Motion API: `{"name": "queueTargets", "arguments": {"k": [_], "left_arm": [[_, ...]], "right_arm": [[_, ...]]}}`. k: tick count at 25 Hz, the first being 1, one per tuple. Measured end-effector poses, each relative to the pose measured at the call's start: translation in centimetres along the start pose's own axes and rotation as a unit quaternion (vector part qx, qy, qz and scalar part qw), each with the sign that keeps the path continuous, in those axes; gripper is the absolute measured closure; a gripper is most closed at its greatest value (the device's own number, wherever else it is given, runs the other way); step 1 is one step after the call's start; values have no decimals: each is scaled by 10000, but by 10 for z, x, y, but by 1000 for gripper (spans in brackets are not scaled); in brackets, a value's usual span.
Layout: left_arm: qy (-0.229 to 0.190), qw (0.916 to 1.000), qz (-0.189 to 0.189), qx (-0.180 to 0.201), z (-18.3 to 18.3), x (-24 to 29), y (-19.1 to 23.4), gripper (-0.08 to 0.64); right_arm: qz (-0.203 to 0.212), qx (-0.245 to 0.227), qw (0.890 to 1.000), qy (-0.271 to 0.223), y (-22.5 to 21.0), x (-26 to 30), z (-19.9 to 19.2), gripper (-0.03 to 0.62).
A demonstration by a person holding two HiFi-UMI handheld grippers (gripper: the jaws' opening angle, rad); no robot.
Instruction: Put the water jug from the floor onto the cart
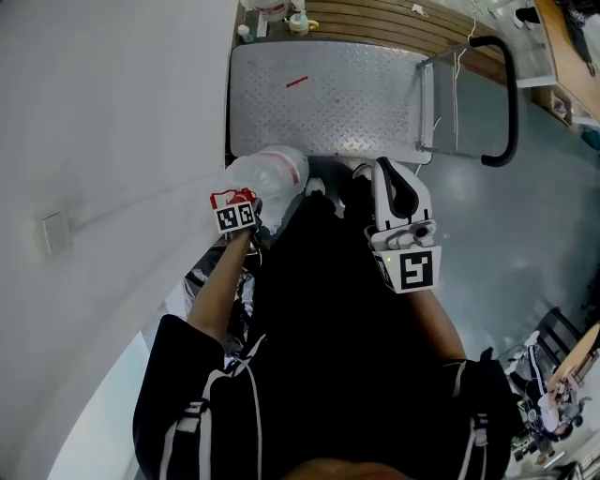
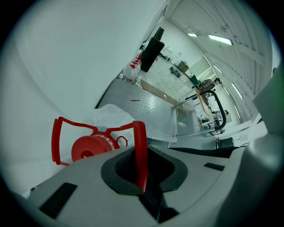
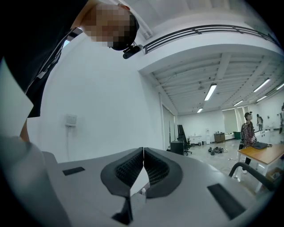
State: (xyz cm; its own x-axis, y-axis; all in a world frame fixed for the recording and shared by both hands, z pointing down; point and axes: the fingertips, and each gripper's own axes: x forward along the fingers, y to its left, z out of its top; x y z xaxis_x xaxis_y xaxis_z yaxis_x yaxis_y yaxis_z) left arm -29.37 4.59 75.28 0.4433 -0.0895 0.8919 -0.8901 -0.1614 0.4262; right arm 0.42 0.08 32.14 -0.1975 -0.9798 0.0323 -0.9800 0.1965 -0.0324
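Observation:
A clear water jug (image 1: 270,173) with a red cap (image 2: 91,147) hangs by its thin red handle (image 2: 140,150) at the near left corner of the cart (image 1: 328,103). My left gripper (image 1: 246,199) points steeply down and is shut on that handle, which runs between the pads (image 2: 142,177). The jug body (image 2: 113,117) lies tilted below the gripper, between it and the cart's deck (image 2: 146,111). My right gripper (image 1: 384,167) is held level in front of the person's body, over the cart's near edge. It is shut with nothing between its jaws (image 3: 143,166).
A white wall (image 1: 94,141) with a socket plate (image 1: 53,232) runs close on the left. The cart's black push handle (image 1: 506,94) stands at its right side. Wooden boards (image 1: 394,23) and small bottles (image 1: 272,14) lie beyond the cart. A person (image 3: 247,133) stands far off by a desk.

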Motion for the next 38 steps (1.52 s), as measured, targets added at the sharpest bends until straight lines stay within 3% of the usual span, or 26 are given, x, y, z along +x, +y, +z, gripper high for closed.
{"name": "queueTargets", "arguments": {"k": [5,17,22,38], "left_arm": [[-139,9996,1,253,22,0,-30,517],[-241,9993,209,204,99,12,-89,517],[-124,9990,262,335,123,33,-113,517],[-542,9966,185,595,245,95,-220,517]], "right_arm": [[-39,5,10000,4,-23,-5,-2,574],[117,359,9992,-88,-94,20,-2,574],[-53,651,9977,174,-137,30,-16,574],[-219,828,9949,539,-242,63,-34,574]]}}
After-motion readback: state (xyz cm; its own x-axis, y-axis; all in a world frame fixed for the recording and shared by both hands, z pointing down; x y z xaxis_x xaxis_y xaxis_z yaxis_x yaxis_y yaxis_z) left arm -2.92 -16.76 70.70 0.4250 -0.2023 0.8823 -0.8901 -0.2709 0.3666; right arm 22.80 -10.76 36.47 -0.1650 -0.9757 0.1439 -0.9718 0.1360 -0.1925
